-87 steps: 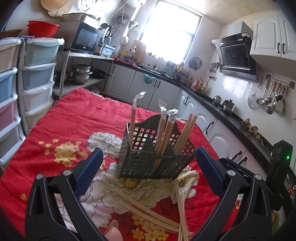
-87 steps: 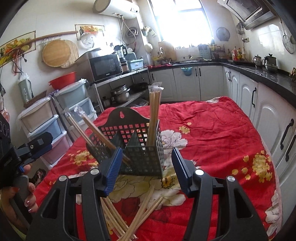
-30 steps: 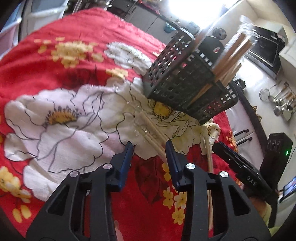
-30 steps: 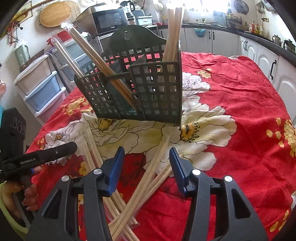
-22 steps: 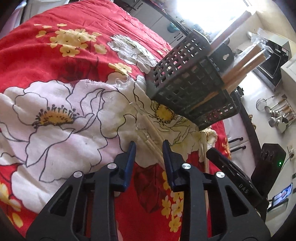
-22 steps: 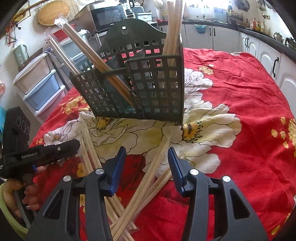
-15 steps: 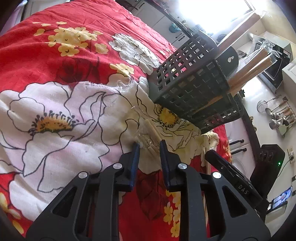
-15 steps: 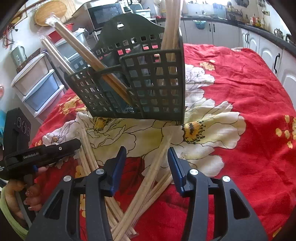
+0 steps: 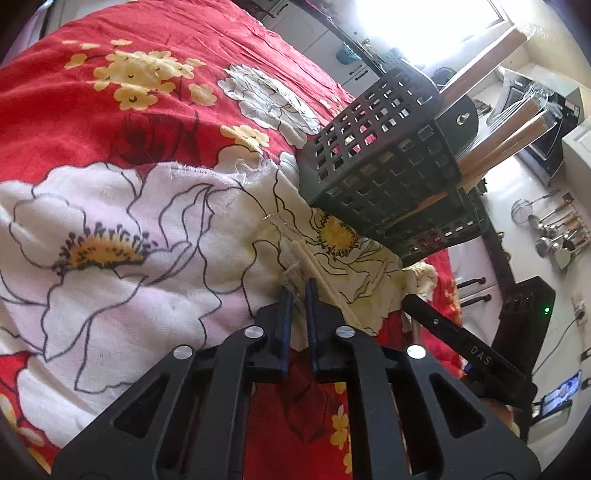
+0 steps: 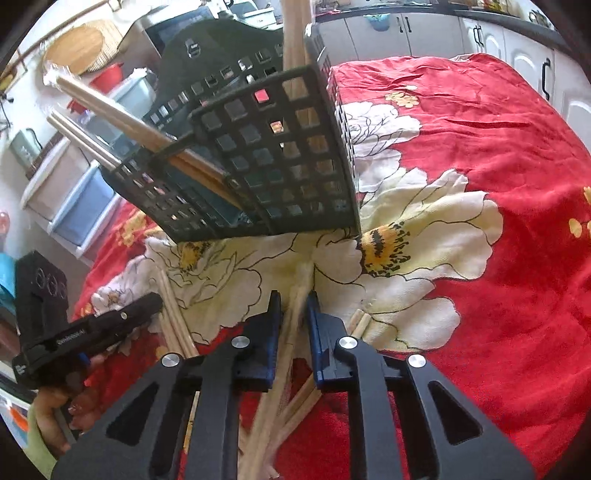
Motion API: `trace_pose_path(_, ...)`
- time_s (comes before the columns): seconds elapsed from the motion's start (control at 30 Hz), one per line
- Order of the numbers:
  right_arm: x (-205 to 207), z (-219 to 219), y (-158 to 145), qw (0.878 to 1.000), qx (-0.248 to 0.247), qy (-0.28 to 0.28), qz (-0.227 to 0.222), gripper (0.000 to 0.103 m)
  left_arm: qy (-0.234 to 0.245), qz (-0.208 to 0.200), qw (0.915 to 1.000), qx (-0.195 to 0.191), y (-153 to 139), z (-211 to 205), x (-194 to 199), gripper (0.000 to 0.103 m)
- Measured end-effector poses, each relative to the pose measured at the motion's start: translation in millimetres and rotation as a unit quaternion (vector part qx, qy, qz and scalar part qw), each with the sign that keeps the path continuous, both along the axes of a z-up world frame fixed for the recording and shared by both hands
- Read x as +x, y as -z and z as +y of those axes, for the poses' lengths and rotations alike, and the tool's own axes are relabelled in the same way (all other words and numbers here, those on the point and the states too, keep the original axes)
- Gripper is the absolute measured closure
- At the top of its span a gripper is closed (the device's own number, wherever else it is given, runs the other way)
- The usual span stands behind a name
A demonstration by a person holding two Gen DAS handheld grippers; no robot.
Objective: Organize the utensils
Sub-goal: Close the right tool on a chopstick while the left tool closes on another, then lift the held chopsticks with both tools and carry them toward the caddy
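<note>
Left hand-held gripper [image 9: 299, 291]: it is closing down to a narrow gap on the clear-wrapped tip of a chopstick pair [image 9: 314, 266] that is lying on the cloth just in front of the utensil basket [image 9: 388, 173].
Right hand-held gripper [image 10: 292, 306]: its blue fingers [image 10: 274, 325] are pinching narrow around a wrapped chopstick bundle [image 10: 295, 295], which is running from between them up toward the basket's near wall.
Utensil basket: dark green plastic lattice, sitting on the flowered red cloth [image 10: 480, 147] and looking tilted through both lenses; wrapped chopsticks [image 10: 110, 110] are leaning out of its left compartments and more are standing upright at its right rear corner.
Loose chopsticks [image 10: 173, 317]: several more are lying fanned on the cloth in front of the basket, between the two grippers; a few ends [image 10: 360, 321] are poking out just right of the right gripper.
Counter: it is covered by the red cloth, with the basket resting over a big white and yellow flower.
Beyond the basket: stacked plastic drawers [image 10: 74, 195] are standing to its left, white cabinets [image 10: 406, 29] behind it.
</note>
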State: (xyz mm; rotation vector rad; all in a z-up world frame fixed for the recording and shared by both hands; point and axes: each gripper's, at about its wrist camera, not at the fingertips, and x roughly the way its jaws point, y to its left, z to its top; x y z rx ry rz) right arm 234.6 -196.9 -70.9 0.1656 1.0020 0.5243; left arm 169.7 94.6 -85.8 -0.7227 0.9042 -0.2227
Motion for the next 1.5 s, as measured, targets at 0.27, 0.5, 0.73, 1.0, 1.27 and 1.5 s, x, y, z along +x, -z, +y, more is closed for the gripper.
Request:
trace_pose_path(0.27,-13.2,-3.0,-19.3,0.999,0.023,-0.01,-0.026,0.095,0.001,-0.027,0.9996,-0.004,-17.7,3.1,-16.5,0.1)
trace_pose_path(0.5,-26.8,-1.5,-44.5,0.998,0.038,-0.022,-0.053,0.096,-0.004,-0.069,0.9976,0.001,-48.4,5.4,-30.1,0.101)
trace_pose_path(0.73,-41.9,-0.3,-76.3,0.994,0.054,-0.036,-0.093,0.096,-0.003,-0.124,0.9923,0.002,-88.8,2.8,-45.4,0.101)
trace_pose_path(1.0,-55.6,-0.2,-110.3,0.986,0.058,-0.043,-0.15,0.096,0.006,-0.176,0.9844,0.012,-127.8,-5.0,-52.9,0.101)
trace_pose_path(1.27,-66.6,-8.7,-134.9,0.977,0.058,-0.031,-0.203,0.096,0.024,-0.218,0.9756,0.017,-158.5,-19.1,-52.3,0.101)
trace_pose_path(1.5,-73.9,-16.4,-149.2,0.97,0.065,-0.014,-0.235,0.096,0.041,-0.241,0.9695,0.022,-175.8,-33.7,-47.2,0.101)
